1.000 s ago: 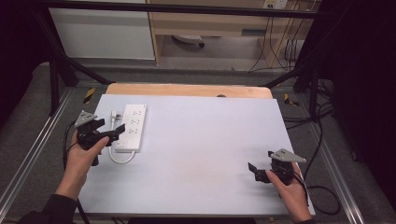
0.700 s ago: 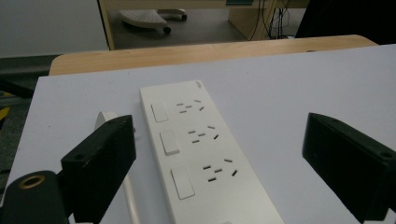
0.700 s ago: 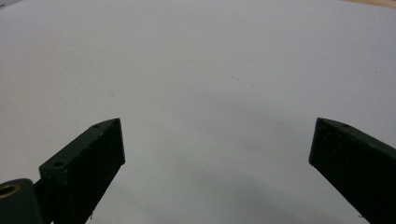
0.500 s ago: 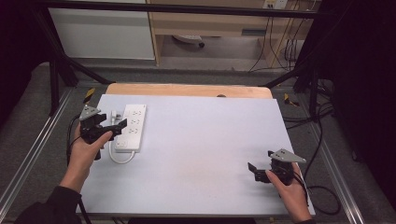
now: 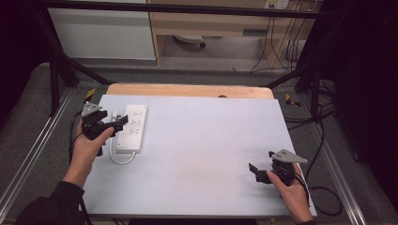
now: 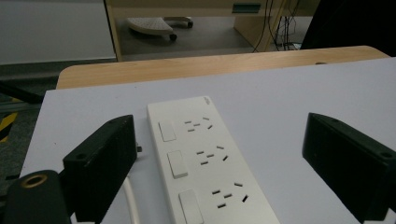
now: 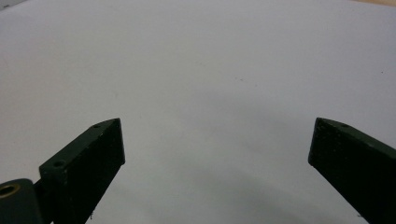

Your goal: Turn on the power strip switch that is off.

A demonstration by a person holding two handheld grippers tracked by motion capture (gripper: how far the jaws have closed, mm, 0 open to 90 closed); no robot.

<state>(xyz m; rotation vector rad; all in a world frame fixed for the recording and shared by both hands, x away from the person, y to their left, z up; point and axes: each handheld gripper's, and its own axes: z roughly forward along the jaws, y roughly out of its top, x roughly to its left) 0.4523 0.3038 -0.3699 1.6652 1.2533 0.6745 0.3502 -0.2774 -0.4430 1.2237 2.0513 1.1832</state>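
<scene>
power strip: white, three sockets with three rocker switches (image 5: pixel 131 128), flat on the tabletop (image 5: pixel 202 154), left-centre of the high view, near the tabletop's left edge; in the left gripper view (image 6: pixel 205 168) it takes up lower centre
long axis: runs bottom to top in the high view, slightly tilted; socket face up; switches in a column along its left side in the left gripper view
cord end: white cable (image 5: pixel 121 158) leaves the strip's lower end and loops on the tabletop just below it; so cord end points to the frame bottom, free end to the wooden back edge (image 5: pixel 187 90)
plug: small white piece at the strip's left by the gripper, probably the plug, too small to be sure
left gripper: (image 5: pixel 119 123) jaws spread wide, nothing between them; hovers at the strip's left edge, jaws aimed along the strip; whether a jaw touches the strip, cannot tell
why so held: jaws straddle the strip's width in the left gripper view, which looks like lining up for a grasp across the short side; wide opening suits the strip's breadth
right gripper: (image 5: pixel 257 171) jaws apart, holding nothing; lower right of the high view, low over bare tabletop, well apart from the strip
why so held: looks parked, out of the left hand's way
right gripper view: two black jaws over plain white surface (image 7: pixel 210 84)
</scene>
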